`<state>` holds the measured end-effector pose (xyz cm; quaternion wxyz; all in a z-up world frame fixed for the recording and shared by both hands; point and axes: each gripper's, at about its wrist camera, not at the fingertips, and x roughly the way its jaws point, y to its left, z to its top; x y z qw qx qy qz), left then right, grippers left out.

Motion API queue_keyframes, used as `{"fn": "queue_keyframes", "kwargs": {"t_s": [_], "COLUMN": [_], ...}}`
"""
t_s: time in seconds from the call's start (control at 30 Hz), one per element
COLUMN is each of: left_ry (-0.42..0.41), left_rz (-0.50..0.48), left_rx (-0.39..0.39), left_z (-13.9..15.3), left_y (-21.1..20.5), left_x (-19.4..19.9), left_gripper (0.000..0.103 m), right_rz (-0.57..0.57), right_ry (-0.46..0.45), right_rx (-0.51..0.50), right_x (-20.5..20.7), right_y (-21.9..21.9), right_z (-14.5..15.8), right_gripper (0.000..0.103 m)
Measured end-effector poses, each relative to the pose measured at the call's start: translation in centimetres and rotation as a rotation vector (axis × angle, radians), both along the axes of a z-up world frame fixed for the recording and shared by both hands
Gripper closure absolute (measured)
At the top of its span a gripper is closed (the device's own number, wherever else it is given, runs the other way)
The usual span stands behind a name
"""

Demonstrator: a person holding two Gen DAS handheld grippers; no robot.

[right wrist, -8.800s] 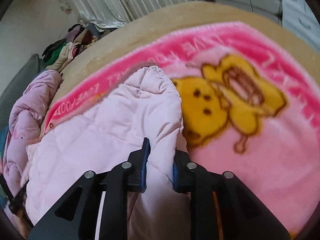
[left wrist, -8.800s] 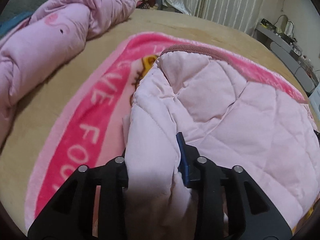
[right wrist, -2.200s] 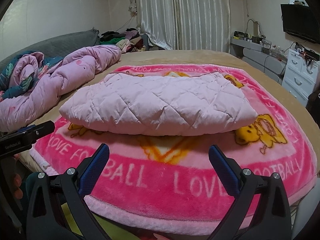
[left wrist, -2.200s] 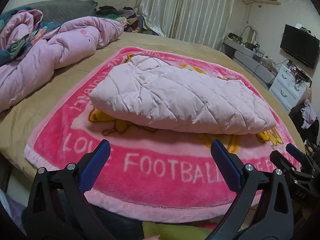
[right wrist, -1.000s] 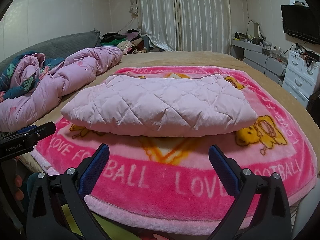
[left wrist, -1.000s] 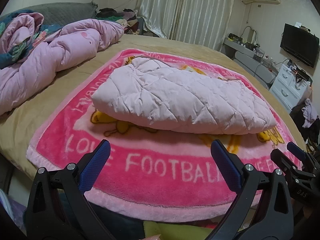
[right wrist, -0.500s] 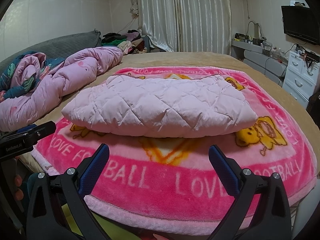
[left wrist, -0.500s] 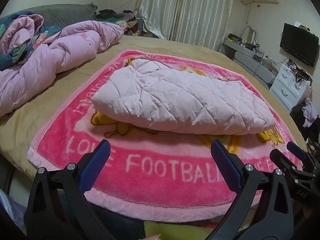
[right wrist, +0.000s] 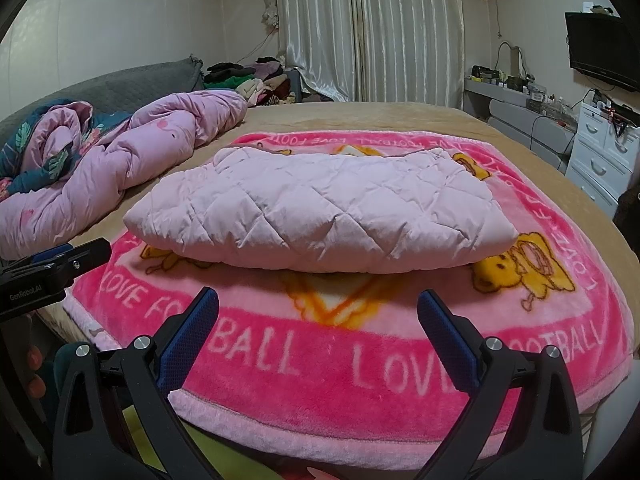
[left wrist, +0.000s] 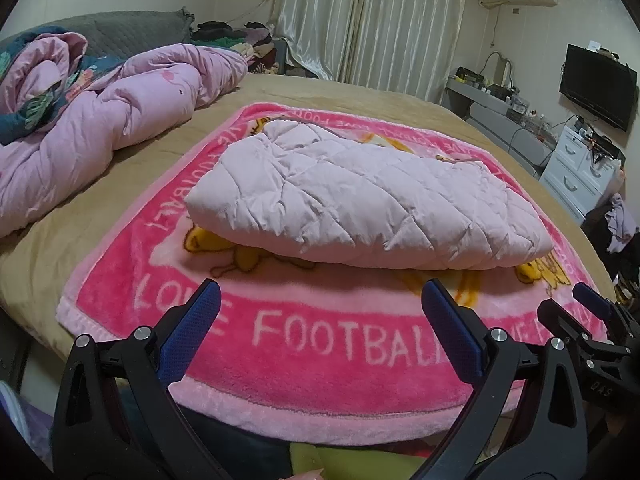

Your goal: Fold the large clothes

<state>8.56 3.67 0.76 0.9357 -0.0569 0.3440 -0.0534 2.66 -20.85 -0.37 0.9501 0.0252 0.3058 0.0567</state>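
A pale pink quilted jacket (left wrist: 360, 196) lies folded into a thick bundle on a pink "LOVE FOOTBALL" blanket (left wrist: 320, 344); it also shows in the right wrist view (right wrist: 320, 216) on the same blanket (right wrist: 340, 364). My left gripper (left wrist: 320, 300) is open and empty, held back at the blanket's near edge, apart from the jacket. My right gripper (right wrist: 318, 304) is open and empty at the near edge too. The right gripper shows at the right of the left wrist view (left wrist: 592, 312). The left gripper shows at the left of the right wrist view (right wrist: 60, 264).
A crumpled pink duvet (left wrist: 80, 120) lies on the tan bed (left wrist: 360, 100) to the left. A pile of clothes (right wrist: 248, 76) sits at the far corner. White drawers (right wrist: 600, 152) and a desk stand to the right. Curtains hang at the back.
About nine seconds ago both grippers were shut on the jacket's fabric. They have let go and drawn back to the blanket's near edge. Over the last second almost nothing has moved.
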Motion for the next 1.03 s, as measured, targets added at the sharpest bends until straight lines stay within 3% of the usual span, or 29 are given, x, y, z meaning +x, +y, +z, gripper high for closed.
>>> {"fn": "queue_keyframes", "kwargs": {"t_s": [0.53, 0.73, 0.9, 0.97, 1.03], "left_ry": [0.022, 0.033, 0.102, 0.123, 0.139], "left_rz": [0.013, 0.032, 0.102, 0.155, 0.218], "left_rx": [0.015, -0.005, -0.025, -0.017, 0.007], "left_z": [-1.2, -1.8, -3.0, -3.7, -4.3], "left_y": [0.4, 0.9, 3.4, 5.3, 7.7], "left_x": [0.1, 0.5, 3.0, 4.5, 6.2], "left_gripper": [0.009, 0.009, 0.009, 0.009, 0.009], "right_rz": [0.001, -0.06, -0.324, -0.501, -0.763], "right_ry": [0.025, 0.031, 0.028, 0.048, 0.095], "right_rx": [0.017, 0.042, 0.059, 0.016, 0.008], "right_x": [0.0, 0.3, 0.8, 0.6, -0.8], "right_y": [-0.3, -2.3, -11.2, -16.8, -25.9], "right_z": [-0.7, -0.7, -1.8, -3.1, -5.4], "right_gripper": [0.004, 0.004, 0.004, 0.004, 0.004]}}
